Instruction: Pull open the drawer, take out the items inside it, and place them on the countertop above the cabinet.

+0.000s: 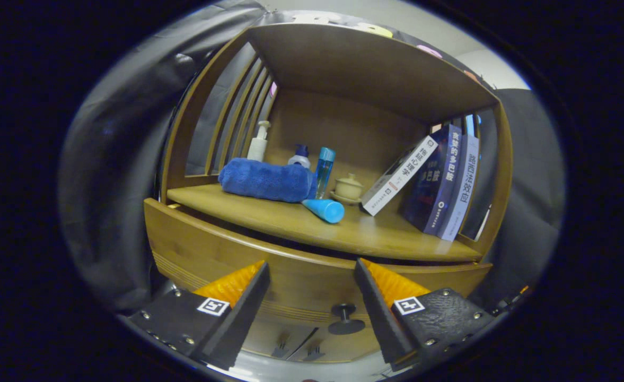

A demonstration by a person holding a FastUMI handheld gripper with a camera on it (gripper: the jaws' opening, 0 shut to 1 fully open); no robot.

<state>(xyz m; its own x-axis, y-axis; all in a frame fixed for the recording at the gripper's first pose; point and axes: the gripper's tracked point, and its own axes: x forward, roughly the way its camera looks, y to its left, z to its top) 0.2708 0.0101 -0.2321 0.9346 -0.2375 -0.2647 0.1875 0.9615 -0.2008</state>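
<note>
A hand-held gripper (312, 276) faces a wooden cabinet (338, 69) in the booth, its two fingers spread wide and gripping nothing. Between the fingers, and slightly nearer the right one, sits the dark round knob (345, 317) of the drawer (301, 276), untouched by either finger. The drawer front curves across just below the countertop (290, 220); a thin dark gap runs between the two, and whether the drawer stands slightly pulled out cannot be told. Its contents are hidden.

On the countertop, taken as the landmark, a rolled blue towel (266, 180) lies toward the left end. Just right of the towel, a light blue bottle (324, 210) lies on its side near the countertop's front edge. Behind the towel stand a white pump bottle (258, 142) close to the slatted left wall, a smaller bottle with a dark blue cap (300, 156), and a tall translucent blue bottle (324, 170), upright and touching or almost touching the towel's right end. A small cream lidded cup (348, 187) on a saucer sits toward the back, near the countertop's middle. At the right end, a white-spined book (399, 175) leans steeply to the right against two dark blue books (449, 180), which rest nearly upright against the cabinet's right wall. A wooden top board roofs the countertop.
</note>
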